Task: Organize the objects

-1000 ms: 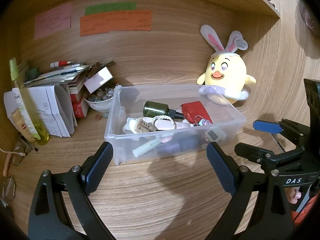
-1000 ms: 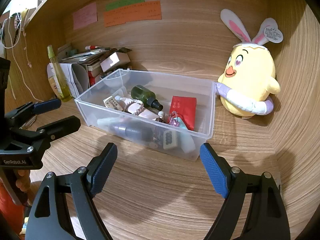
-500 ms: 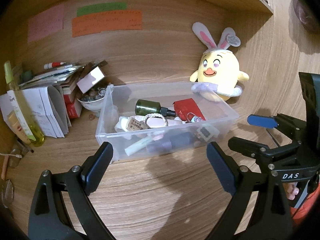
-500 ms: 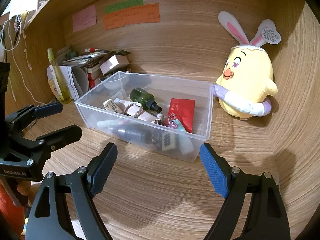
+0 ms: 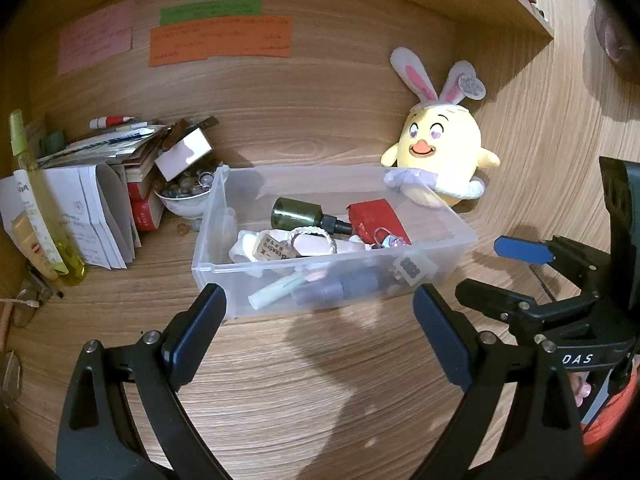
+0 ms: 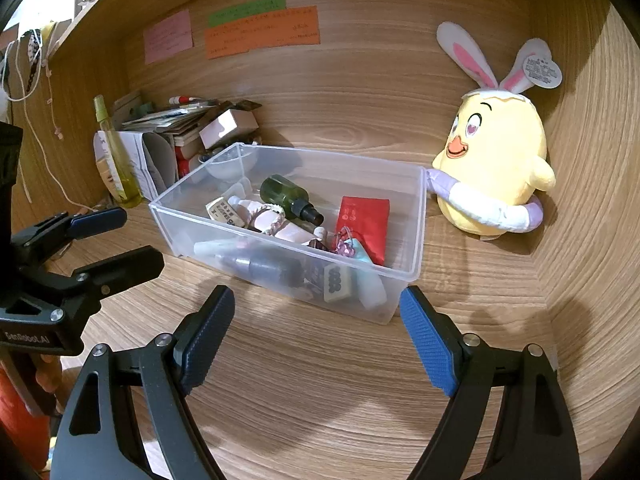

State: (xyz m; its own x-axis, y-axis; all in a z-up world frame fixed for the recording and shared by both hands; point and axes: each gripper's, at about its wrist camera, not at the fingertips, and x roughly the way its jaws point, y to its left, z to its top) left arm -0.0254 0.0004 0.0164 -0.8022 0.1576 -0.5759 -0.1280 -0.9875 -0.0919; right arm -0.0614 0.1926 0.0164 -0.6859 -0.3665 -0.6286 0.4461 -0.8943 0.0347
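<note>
Clear plastic bin (image 5: 224,256) holds a green bottle (image 5: 298,213) and red packet (image 5: 378,220); yellow plush chick (image 5: 440,152) touches its far corner. Left gripper (image 5: 320,320) and right gripper (image 6: 316,320) hover before the bin, both spread wide, gripping nothing.

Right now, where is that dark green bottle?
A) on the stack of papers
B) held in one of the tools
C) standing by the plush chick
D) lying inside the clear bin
D: the green bottle lies on its side in the clear bin, among other small items; both tools are open and hold nothing.
</note>
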